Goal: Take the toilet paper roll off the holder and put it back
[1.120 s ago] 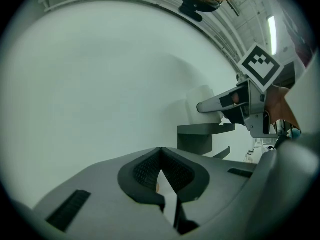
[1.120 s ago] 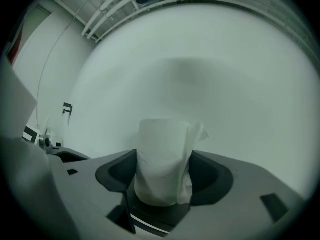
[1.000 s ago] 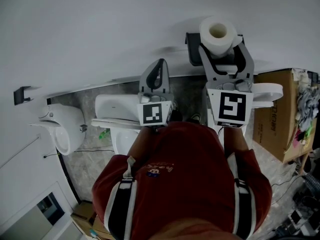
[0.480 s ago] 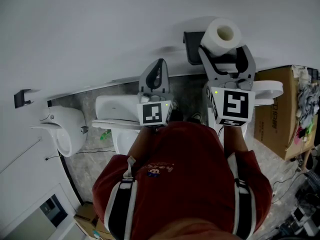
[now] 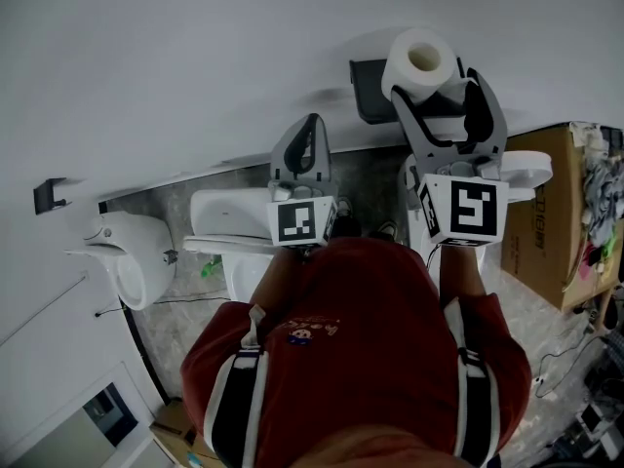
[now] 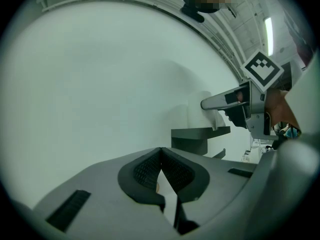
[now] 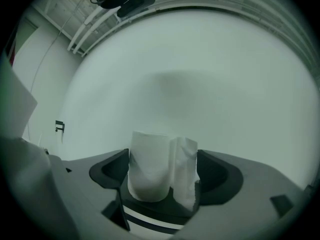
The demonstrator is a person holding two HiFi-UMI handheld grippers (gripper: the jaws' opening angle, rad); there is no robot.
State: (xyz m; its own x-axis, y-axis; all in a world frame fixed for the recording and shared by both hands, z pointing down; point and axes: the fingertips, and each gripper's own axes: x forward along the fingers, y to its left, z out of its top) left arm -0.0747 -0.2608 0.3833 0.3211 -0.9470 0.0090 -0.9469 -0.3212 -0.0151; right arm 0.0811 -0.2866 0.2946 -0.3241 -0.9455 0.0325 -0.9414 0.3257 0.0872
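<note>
- One toilet paper roll (image 5: 421, 61) stands upright on the dark wall holder (image 5: 367, 94).
- Right gripper (image 5: 439, 84): jaws just opened wide; roll between them, not pinched.
- Left gripper (image 5: 310, 130): jaws pressed together, empty.

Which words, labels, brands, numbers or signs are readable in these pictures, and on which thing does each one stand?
Nothing is legible.
Cardboard box: dark print on its side, too blurred to read.
Red shirt: small emblem, too small to read.
Marker cubes on the left gripper and the right gripper, whose jaws have just been opening round the toilet paper roll: square patterns, no words.
</note>
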